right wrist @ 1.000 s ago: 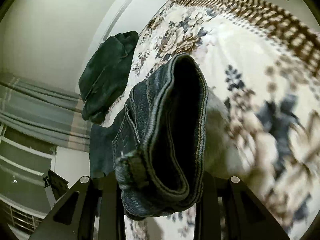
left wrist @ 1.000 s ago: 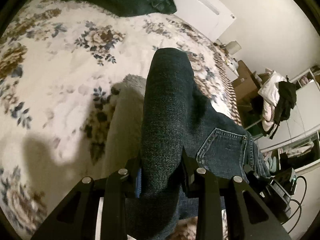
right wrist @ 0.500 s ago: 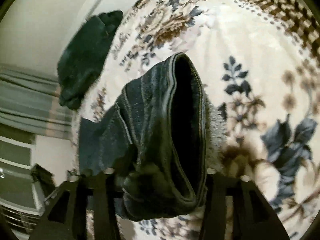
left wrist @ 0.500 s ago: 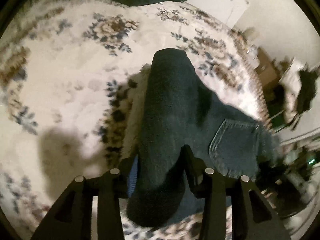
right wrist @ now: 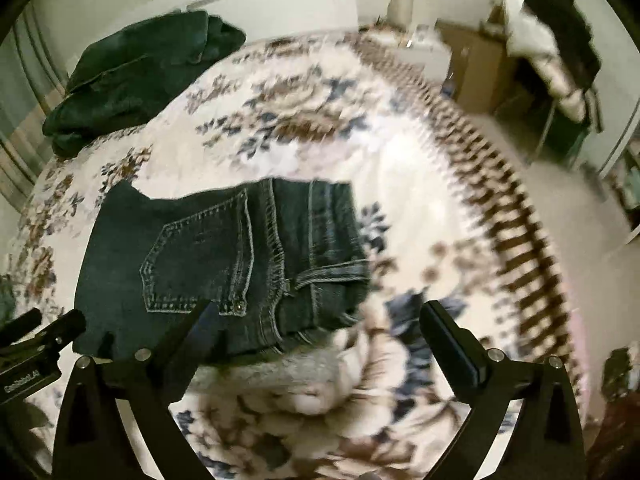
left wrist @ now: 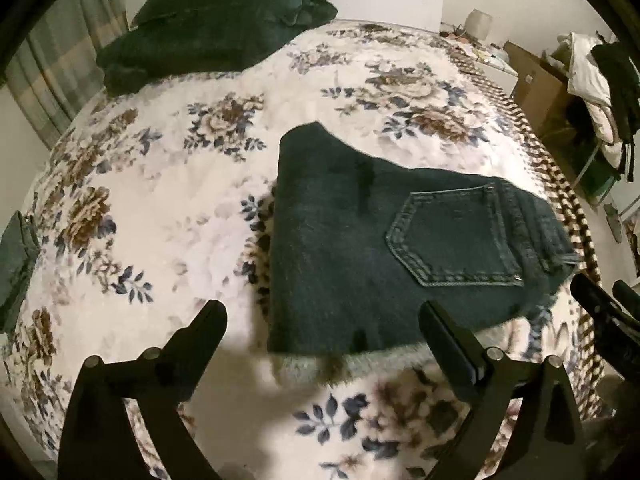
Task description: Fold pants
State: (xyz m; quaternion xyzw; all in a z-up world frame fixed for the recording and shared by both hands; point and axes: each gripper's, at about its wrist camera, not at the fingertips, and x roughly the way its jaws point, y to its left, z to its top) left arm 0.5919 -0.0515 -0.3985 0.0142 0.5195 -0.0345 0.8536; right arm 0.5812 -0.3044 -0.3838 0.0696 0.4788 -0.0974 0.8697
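A: Where do we see the jeans (left wrist: 360, 248)?

B: Folded flat on the floral blanket (left wrist: 168, 208), back pocket (left wrist: 456, 236) up. They lie just ahead of our left gripper (left wrist: 320, 316), whose 2 fingers stand wide apart with nothing between them.

A: And on our right?

B: The right gripper (right wrist: 316, 312) is spread just as wide and holds nothing. The jeans (right wrist: 224, 256) sit ahead and to the left, their near edge behind its left finger (right wrist: 192, 324).

A: Any writing?

B: White lettering on the other gripper's body (right wrist: 24, 376) at the left edge; we can't read it. A dark green heap (left wrist: 212, 20) lies well beyond.
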